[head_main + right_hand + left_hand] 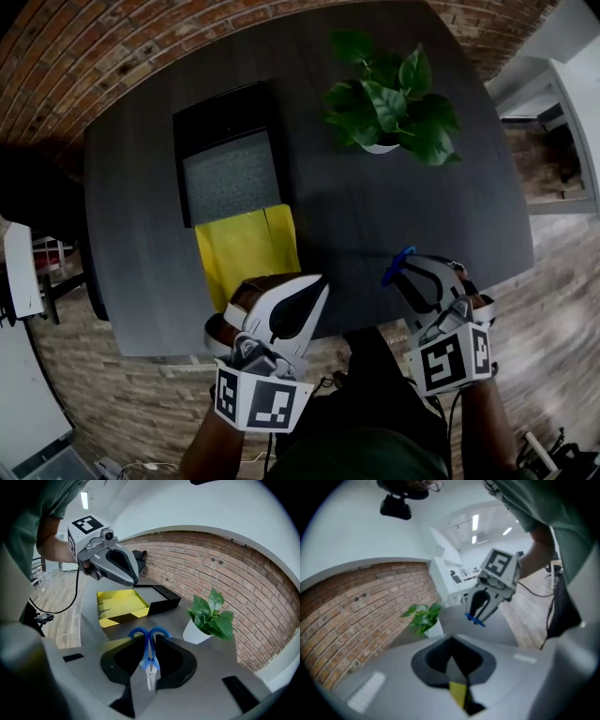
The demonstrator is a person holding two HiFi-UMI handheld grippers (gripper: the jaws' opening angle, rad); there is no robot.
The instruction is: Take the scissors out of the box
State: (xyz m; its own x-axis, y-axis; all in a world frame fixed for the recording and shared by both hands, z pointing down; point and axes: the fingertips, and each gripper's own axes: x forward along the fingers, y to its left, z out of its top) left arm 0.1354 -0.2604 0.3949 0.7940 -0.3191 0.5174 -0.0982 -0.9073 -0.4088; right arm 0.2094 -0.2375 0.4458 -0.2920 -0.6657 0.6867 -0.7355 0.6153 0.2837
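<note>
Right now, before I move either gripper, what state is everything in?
Scissors: closed, held clear of the box.
Right gripper: shut on the scissors.
Left gripper: jaws together, nothing clearly held.
Box: open, bare grey pad showing.
Yellow flap: folded out flat on the table.
Plant: upright in its white pot.

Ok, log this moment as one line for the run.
right tool: shut on blue-handled scissors, clear of box | left tool: shut, empty | box: open, scissors out
</note>
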